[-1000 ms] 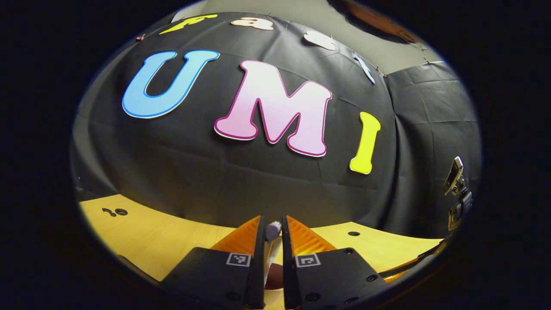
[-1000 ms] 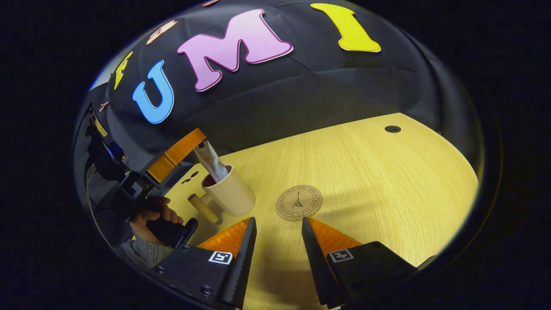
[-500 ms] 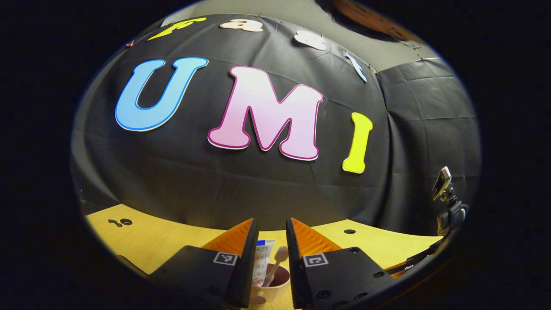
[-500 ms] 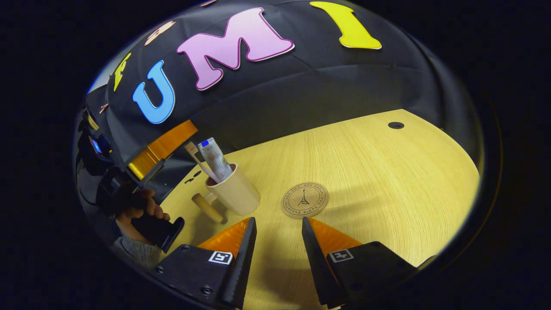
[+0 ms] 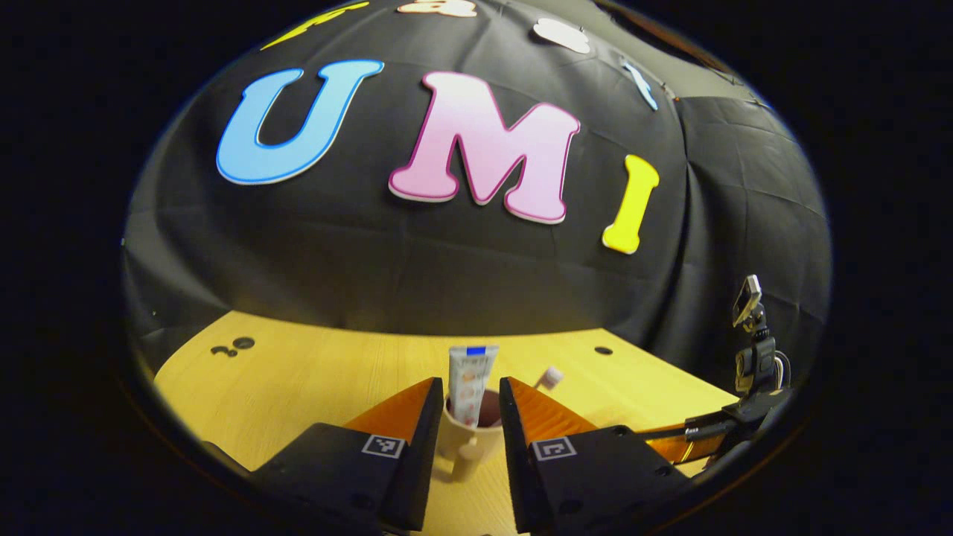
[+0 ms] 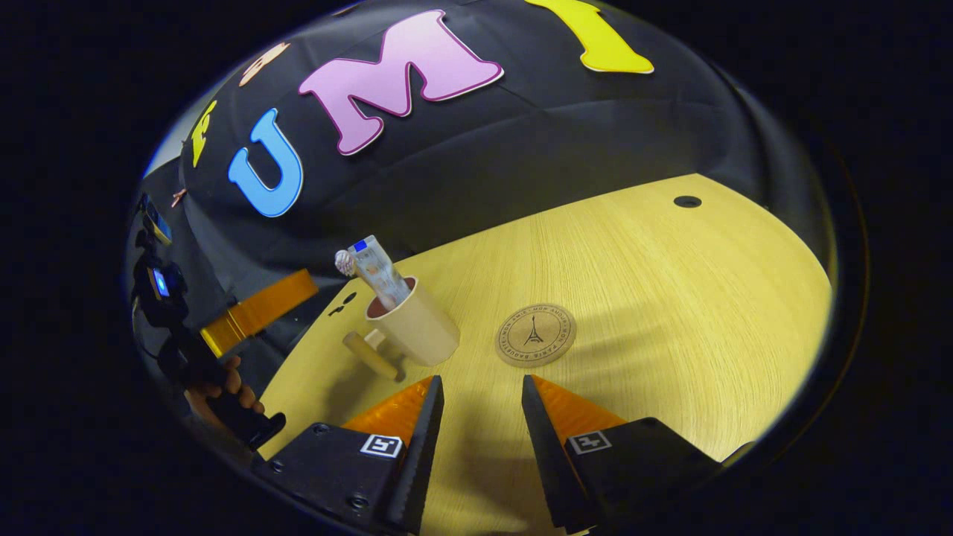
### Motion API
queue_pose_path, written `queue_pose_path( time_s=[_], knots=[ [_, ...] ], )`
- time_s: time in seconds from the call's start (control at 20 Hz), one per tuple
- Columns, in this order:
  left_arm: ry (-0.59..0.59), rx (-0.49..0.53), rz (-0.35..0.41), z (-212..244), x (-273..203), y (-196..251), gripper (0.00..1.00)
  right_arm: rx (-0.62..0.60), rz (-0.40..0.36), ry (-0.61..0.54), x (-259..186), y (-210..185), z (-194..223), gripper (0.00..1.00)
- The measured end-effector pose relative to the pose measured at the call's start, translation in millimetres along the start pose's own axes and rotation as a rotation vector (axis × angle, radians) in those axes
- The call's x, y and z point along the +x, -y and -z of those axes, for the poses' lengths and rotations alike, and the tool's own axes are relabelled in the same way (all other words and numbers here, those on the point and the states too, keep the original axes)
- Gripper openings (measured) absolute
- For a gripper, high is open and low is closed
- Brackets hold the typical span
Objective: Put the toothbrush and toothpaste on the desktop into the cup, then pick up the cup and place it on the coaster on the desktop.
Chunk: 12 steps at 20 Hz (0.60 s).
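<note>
On the tabletop (image 6: pixel 670 298), at about 10 o'clock from the right gripper (image 6: pixel 476 417), stands the cup (image 6: pixel 417 331). The toothpaste (image 6: pixel 376 272) and the toothbrush (image 6: pixel 345 262) are both inside it now. A second ago the left gripper (image 5: pixel 467 417) was pinching the toothbrush over the cup. Now it has let go and moved back, and its jaws are spread with nothing between them. The cup (image 5: pixel 465 439) shows just past them, at 12 o'clock.

That means the first part of the job looks done. What is left is to lift the cup and set it on the coaster (image 6: pixel 536 335). The coaster lies flat and bare, just to the cup's right in the right gripper view, near it but not touching.

The right gripper's jaws are spread too, and they hold nothing. They hang over bare tabletop.

The toothpaste stands on its end, long way up, and leans a little. In the left gripper view its flat tail end (image 5: pixel 469 372) points toward 12 o'clock. The toothbrush (image 5: pixel 551 377) leans out more, with its bristle head up, toward 1 o'clock. The cup's handle (image 6: pixel 370 356) sticks out sideways, toward 8 o'clock in the right gripper view.
</note>
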<state>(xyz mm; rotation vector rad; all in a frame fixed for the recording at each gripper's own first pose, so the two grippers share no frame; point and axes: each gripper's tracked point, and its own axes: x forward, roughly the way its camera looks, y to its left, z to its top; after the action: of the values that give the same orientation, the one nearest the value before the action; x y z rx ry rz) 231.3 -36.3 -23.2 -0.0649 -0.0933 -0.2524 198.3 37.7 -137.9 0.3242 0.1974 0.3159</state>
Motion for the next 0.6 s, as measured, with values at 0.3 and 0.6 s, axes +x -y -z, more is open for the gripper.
queue_pose_path(
  time_s=[0.3,0.6],
  knots=[
    [-0.224,0.076,-0.009,40.4,-9.6,4.8,0.6,0.039,0.055,-0.086,-32.3,15.8,15.9,0.65],
    [-0.445,0.078,-0.04,89.8,0.7,-6.6,0.65,0.069,0.08,-0.143,-67.1,20.2,24.6,0.65]
  ],
)
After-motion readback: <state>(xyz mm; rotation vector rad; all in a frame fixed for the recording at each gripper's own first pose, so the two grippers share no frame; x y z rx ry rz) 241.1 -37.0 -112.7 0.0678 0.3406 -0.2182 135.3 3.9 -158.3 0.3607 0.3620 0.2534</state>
